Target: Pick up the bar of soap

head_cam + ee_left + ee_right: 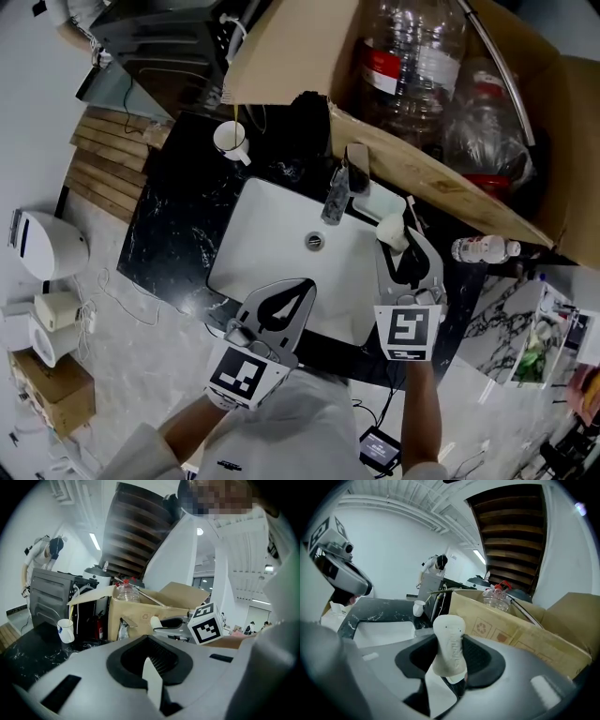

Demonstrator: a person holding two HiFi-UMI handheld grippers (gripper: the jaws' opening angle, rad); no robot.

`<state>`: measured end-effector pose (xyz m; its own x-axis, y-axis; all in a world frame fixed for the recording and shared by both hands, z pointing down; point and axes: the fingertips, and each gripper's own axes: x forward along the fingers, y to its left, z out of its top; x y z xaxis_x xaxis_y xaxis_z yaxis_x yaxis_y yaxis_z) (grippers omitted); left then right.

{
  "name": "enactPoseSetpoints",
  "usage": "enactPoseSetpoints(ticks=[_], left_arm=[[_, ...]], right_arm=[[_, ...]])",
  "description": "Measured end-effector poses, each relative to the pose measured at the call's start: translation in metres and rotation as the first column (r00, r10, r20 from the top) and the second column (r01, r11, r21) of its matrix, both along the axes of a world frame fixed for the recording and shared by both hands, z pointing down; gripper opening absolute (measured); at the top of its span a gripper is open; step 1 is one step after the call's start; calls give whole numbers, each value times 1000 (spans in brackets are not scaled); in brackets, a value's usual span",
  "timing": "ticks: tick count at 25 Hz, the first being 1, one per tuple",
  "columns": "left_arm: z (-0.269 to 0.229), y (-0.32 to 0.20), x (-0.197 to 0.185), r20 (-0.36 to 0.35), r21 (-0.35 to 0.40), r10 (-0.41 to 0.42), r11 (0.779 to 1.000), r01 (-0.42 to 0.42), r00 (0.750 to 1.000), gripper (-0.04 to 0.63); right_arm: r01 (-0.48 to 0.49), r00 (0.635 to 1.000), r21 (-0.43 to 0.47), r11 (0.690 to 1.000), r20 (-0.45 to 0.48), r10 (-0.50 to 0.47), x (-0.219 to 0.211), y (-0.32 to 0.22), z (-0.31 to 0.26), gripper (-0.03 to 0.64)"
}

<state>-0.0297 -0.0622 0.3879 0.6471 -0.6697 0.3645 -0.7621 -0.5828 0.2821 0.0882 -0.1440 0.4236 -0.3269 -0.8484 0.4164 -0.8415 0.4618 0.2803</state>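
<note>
The bar of soap (390, 230) is a white oval bar, held above the right side of the white sink (267, 248). My right gripper (398, 236) is shut on it. In the right gripper view the soap (449, 641) stands upright between the black pads, its top poking out past the jaws of the right gripper (450, 670). The left gripper view shows the soap (155, 621) at the tip of the right gripper. My left gripper (306, 284) hovers over the sink's front edge with its tips together and nothing in it; seen along its jaws, the left gripper (152, 679) is shut.
A faucet (336, 192) stands behind the basin on the black marble counter (178, 225). A white cup (230, 139) sits at the back left. A cardboard box (441, 183) with plastic bottles (412, 66) overhangs the back right. A small bottle (483, 249) lies to the right.
</note>
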Motion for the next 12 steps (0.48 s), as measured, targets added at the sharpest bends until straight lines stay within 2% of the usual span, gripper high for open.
enactPoseSetpoints(ticks=[4,12], left_arm=[[-5,0,-4,29,47,20,999,-21,999,6],[-23,4,-10,8,65,-11,998,10,1000,6]], right_arm=[[-24,999,17,1000,24,24,2,9,-13,185],[-89,992,57,994,97,84,12,32,-46,184]])
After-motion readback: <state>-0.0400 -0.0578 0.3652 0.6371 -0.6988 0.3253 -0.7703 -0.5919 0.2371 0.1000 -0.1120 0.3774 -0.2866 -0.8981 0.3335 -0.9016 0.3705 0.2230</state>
